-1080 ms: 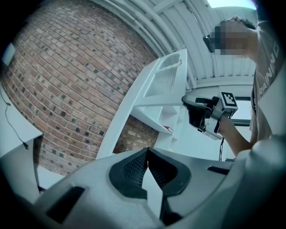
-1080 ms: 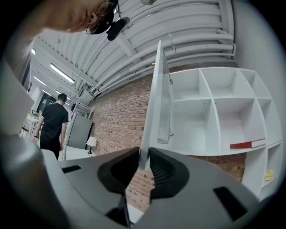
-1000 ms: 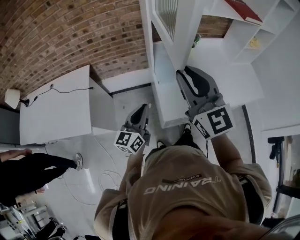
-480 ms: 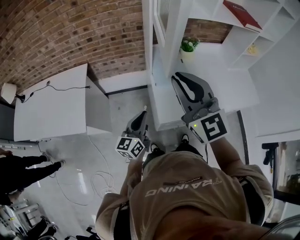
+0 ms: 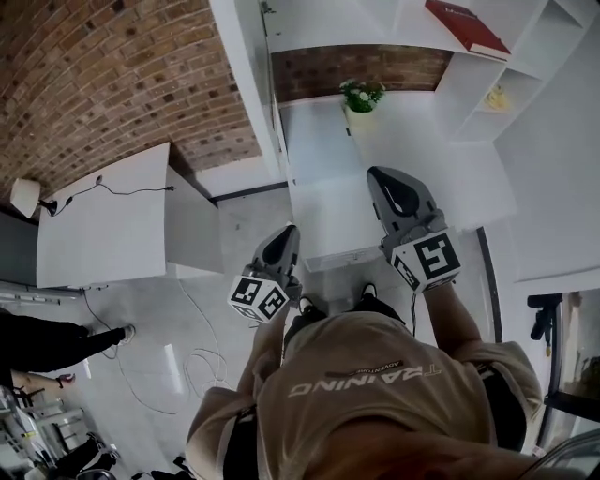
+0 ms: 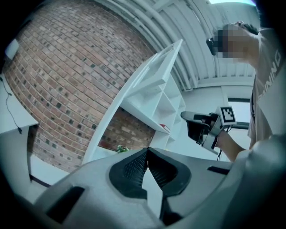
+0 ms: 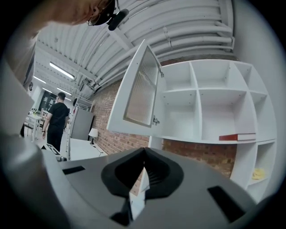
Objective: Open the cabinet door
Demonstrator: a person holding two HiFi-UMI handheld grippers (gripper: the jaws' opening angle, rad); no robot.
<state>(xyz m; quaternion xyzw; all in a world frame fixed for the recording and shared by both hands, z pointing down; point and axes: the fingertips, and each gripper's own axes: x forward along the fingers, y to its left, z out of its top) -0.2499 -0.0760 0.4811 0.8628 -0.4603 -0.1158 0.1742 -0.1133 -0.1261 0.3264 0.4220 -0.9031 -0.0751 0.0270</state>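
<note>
The white cabinet door (image 7: pixel 140 91) with its ribbed glass pane stands swung wide open to the left of the open white shelves (image 7: pixel 214 116); its small handle (image 7: pixel 155 120) is free. From above, the door shows as a white edge (image 5: pixel 246 84). My right gripper (image 5: pixel 386 178) hangs over the white counter, apart from the door; its jaws have just been closing and are shut with nothing between them (image 7: pixel 144 150). Lower left, over the floor, my left gripper (image 5: pixel 289 230) is shut and empty too (image 6: pixel 147 150).
A red book (image 5: pixel 466 26) lies on a shelf and a potted plant (image 5: pixel 361 96) stands on the counter (image 5: pixel 328 187). A white desk (image 5: pixel 103 220) with a lamp (image 5: pixel 23 195) is at the left. Cables (image 5: pixel 202 361) lie on the floor. A person in black (image 5: pixel 47 342) stands far left.
The door has swung further left, away from the right gripper. The right gripper has let go, drawn back over the counter, and its jaws have closed. The left gripper shifted slightly.
</note>
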